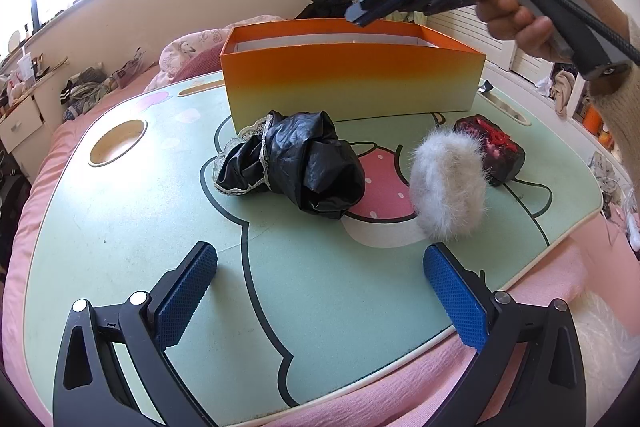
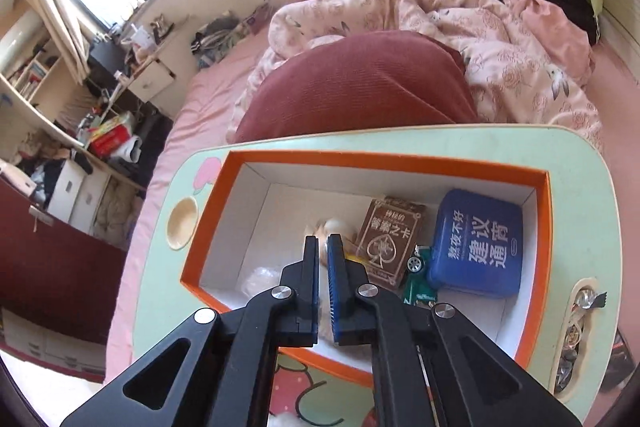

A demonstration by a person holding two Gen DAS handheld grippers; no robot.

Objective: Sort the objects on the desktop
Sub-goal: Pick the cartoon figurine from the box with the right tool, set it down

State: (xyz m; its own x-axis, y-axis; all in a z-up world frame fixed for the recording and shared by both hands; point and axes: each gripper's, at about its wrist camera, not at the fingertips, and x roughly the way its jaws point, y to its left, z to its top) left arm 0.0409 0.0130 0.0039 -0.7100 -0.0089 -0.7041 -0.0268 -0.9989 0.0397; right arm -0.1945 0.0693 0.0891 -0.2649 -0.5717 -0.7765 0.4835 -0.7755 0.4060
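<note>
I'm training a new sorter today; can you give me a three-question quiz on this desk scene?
1. How many loose items lie on the tray table outside the orange box?
2. True or false: the right gripper holds an item.
3. Which lies nearest the left gripper: A black bag, B white fluffy ball, C dark red-topped block?

Key: 1. Three. 2. False; it is shut and empty above the box. 3. B.

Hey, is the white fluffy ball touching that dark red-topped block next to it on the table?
Cannot tell. In the left wrist view the white fluffy ball overlaps the near edge of the dark block, hiding where they would meet, and the right wrist view shows neither.
</note>
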